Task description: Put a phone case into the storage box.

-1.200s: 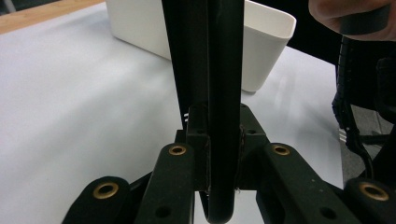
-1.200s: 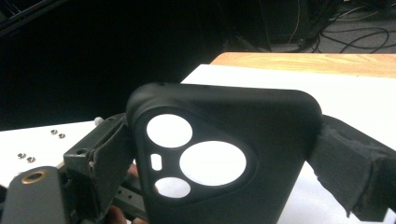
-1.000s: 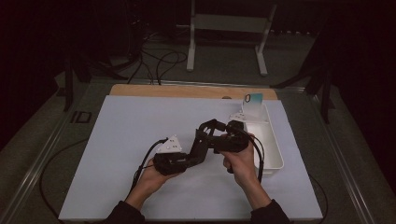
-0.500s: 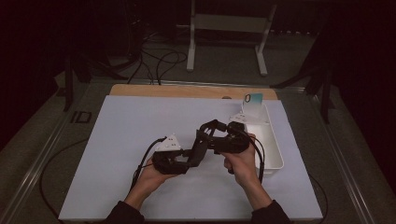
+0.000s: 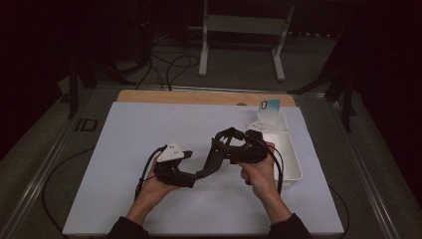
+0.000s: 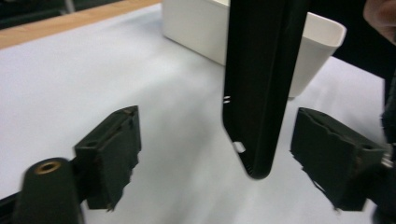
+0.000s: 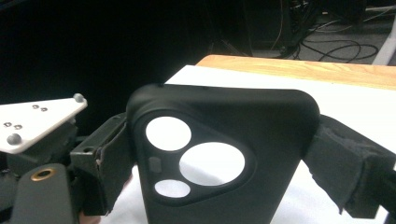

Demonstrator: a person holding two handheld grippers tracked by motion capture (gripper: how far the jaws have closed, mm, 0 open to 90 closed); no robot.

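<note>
Left gripper [image 5: 199, 175]: lower centre-left of the high view, grey plate on top, held in the person's left hand [image 5: 154, 191]. Jaws stand wide apart; in the left gripper view one pad sits at lower left, the other at lower right, neither touching anything.
Phone case [image 6: 261, 84]: black, soft-looking, hanging edge-on between the left gripper's open jaws in the left gripper view, its lower corner above the mat. In the right gripper view it faces the camera, three camera cut-outs showing white mat through them.
Right gripper [image 5: 219, 149]: centre of the high view, held in the right hand [image 5: 259, 172]. Clamped on the phone case; both pads press its side edges in the right gripper view.
White bin [image 5: 288, 149]: right of centre in the high view, just beside the right hand; contents not visible.
Mat [image 5: 149, 124]: pale work surface under both grippers, bare at left.
Progress (judgement): case is lifted and presented, so pick-up is done. Handover looks mid-way: left jaws bracket the case but have not closed. Left: close left, release right, then place.
</note>
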